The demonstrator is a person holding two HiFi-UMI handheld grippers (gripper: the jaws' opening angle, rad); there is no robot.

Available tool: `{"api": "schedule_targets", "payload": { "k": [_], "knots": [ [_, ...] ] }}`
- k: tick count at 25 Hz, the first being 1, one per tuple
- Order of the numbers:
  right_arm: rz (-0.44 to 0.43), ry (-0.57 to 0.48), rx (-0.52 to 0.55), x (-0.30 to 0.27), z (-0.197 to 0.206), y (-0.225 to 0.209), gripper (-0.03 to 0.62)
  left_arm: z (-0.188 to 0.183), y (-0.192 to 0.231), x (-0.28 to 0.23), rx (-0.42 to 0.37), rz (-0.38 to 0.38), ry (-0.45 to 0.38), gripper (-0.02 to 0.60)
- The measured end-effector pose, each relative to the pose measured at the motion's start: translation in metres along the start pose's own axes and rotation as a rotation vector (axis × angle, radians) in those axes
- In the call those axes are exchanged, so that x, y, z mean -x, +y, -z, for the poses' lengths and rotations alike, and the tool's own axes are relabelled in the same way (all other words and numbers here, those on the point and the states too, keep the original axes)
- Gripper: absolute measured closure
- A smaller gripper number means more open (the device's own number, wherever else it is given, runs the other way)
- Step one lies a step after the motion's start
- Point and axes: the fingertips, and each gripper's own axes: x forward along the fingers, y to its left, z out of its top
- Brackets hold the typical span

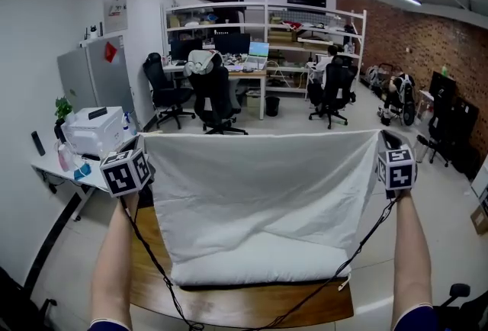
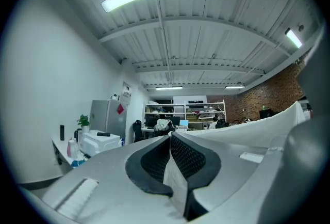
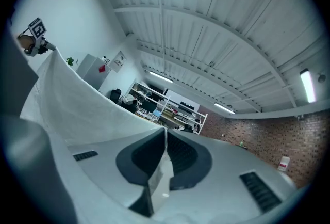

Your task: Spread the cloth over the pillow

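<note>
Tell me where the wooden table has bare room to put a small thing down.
Bare wood shows left of the pillow and along the near edge of the table, though black cables cross both. The white side desk with the printer is crowded.

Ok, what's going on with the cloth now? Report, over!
Both shut: left gripper, right gripper, each on a top corner of the cloth. It hangs wide, down to the pillow. Nothing seen in the way.

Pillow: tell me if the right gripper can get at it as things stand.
Probably not. The right gripper is shut on a corner of the cloth, held high, and the cloth hangs between it and the pillow on the table.
</note>
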Motion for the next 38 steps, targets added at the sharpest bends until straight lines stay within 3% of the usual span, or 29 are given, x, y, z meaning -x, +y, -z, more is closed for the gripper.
{"api": "schedule_targets", "payload": {
  "k": [7, 17, 27, 38],
  "knots": [
    [-0.008, -0.007, 0.016, -0.026, -0.021, -0.001, 0.563, -0.04, 0.005, -0.018, -0.014, -0.015, -0.026, 0.563],
    [-0.031, -0.012, -0.002, -0.074, -0.04, 0.0, 0.563, -0.044, 0.008, -0.058, -0.019, -0.038, -0.002, 0.563],
    [-0.025, -0.038, -0.029, -0.123, -0.059, -0.003, 0.563, -0.075, 0.005, -0.102, -0.046, -0.054, -0.021, 0.563],
    [-0.031, -0.008, -0.036, -0.173, -0.042, 0.009, 0.563, -0.049, -0.001, -0.153, -0.053, -0.058, 0.01, 0.563]
  ]
}}
